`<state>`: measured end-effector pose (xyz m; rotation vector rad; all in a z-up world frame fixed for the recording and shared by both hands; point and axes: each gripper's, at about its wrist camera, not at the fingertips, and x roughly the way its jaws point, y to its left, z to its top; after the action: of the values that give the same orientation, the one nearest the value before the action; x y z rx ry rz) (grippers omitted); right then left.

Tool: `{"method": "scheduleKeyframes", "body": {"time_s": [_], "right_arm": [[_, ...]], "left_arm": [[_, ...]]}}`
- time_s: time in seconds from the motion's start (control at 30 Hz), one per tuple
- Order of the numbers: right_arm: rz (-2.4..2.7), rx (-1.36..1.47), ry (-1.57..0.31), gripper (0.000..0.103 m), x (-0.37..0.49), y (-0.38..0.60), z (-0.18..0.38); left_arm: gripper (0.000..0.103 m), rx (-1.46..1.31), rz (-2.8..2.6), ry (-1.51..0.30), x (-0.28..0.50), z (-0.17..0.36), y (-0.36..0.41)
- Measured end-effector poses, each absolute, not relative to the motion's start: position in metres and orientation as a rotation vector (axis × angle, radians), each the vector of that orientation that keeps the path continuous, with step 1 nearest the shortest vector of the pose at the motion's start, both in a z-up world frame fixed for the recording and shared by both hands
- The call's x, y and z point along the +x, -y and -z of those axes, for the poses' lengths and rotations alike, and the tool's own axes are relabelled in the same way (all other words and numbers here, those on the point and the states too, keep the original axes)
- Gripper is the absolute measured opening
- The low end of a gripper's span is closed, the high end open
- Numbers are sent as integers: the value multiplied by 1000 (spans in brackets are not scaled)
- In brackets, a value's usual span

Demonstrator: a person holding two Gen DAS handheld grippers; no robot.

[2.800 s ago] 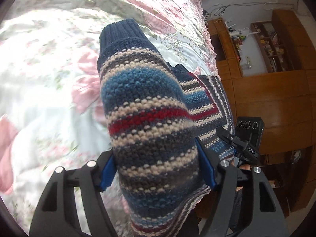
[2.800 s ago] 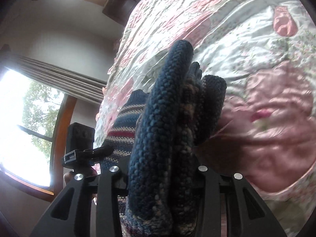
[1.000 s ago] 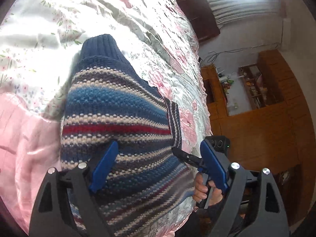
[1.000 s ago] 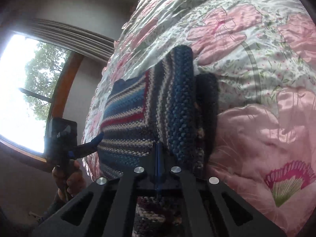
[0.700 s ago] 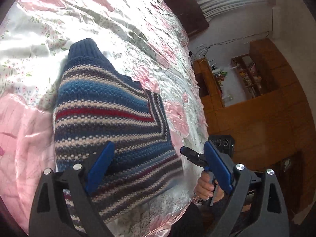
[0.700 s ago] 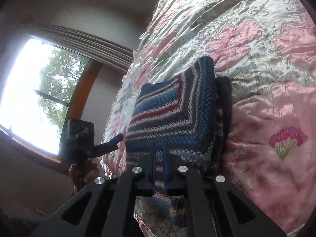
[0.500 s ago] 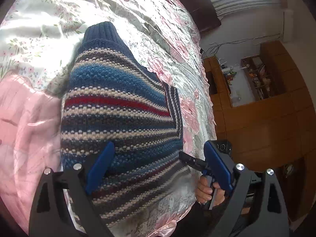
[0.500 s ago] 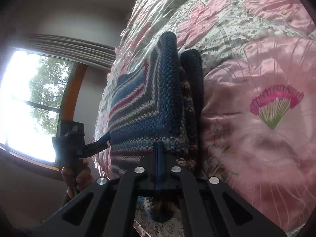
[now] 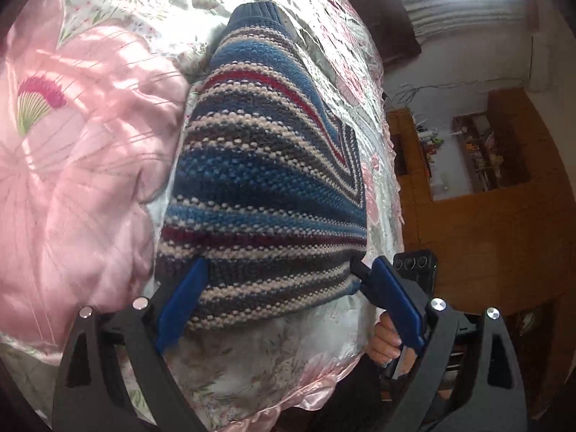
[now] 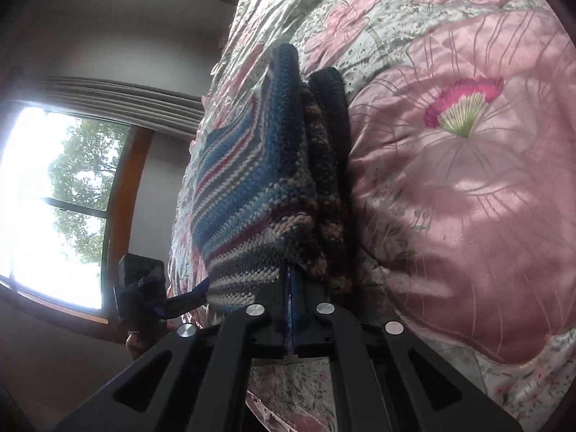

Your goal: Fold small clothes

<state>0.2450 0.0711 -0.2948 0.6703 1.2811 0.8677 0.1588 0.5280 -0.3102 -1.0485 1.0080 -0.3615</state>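
The left gripper (image 9: 284, 288) is spread wide, its blue-padded fingers (image 9: 181, 297) straddling the near edge of the folded striped knit sweater (image 9: 266, 180) and gripping nothing; whether the pads touch the wool I cannot tell. Off the sweater's near right corner, the right gripper (image 10: 291, 280) has its jaws pressed together, blue pads meeting in a thin line. The knit's near edge drapes right over the tips, so whether any wool is pinched between them cannot be made out. In the left wrist view a person's hand (image 9: 387, 340) is wrapped round that right gripper's handle, just below the sweater's corner.

The sweater itself lies flat on the bed, folded into a thick bundle, bands of blue, navy, cream, grey and dark red running across it, with a ribbed navy cuff (image 9: 257, 12) at its far end. From the right wrist view the fold shows as stacked layers, a dark navy layer (image 10: 329, 115) lying against the pink side.

Under it spreads the shiny pink-and-white floral satin quilt (image 9: 72, 165), a big pink flower just left of the sweater. Beyond the sweater's right side stand wooden cabinets and shelves (image 9: 478, 187). On the opposite side, past the left gripper, a bright wood-framed window (image 10: 54, 198) shows trees outside.
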Motion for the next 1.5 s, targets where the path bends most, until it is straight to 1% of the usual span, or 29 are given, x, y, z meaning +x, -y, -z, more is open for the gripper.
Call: {"method": "scheduleKeyframes", "body": {"time_s": [0.03,0.07,0.1,0.13,0.17,0.2,0.23,0.3,0.4,0.57,0.63,0.73,0.97,1.17,1.5], "right_arm": [[-872,664,-1265,18,240,-71,285],[-874,661,-1252,23,235,-69,276],[-872,655,-1233,33,228,-65,265],[-853,633,-1213,47,219,-61,253],[-829,594,-1189,55,208,-58,239],[-812,551,-1156,72,195,-55,223],[-789,497,-1123,86,179,-52,207],[-735,367,-1057,100,147,-50,173],[-636,204,-970,99,96,-46,131],[-498,-5,-853,99,30,-55,80],[-458,-110,-816,99,12,-61,62],[-439,-98,-771,99,-12,-57,40],[-401,-94,-716,99,-46,-55,13],[-408,-118,-713,99,-67,-60,13],[-403,-98,-735,99,-78,-61,18]], "left_arm": [[96,-1080,362,-996,155,308,-531],[96,-1094,359,-989,149,304,-532],[96,-1094,354,-991,141,300,-533],[97,-1092,344,-993,132,293,-532],[98,-1078,333,-997,121,285,-530],[100,-1039,315,-998,109,274,-527],[100,-965,280,-997,97,259,-523],[100,-742,175,-988,69,222,-505],[100,-524,84,-918,25,170,-474],[100,-308,-31,-790,-40,109,-434],[100,-259,-55,-746,-57,87,-420],[100,-291,-44,-716,-79,67,-408],[100,-259,-11,-693,-106,46,-376],[100,-223,24,-697,-114,51,-351],[100,-217,-7,-700,-119,53,-344]]}}
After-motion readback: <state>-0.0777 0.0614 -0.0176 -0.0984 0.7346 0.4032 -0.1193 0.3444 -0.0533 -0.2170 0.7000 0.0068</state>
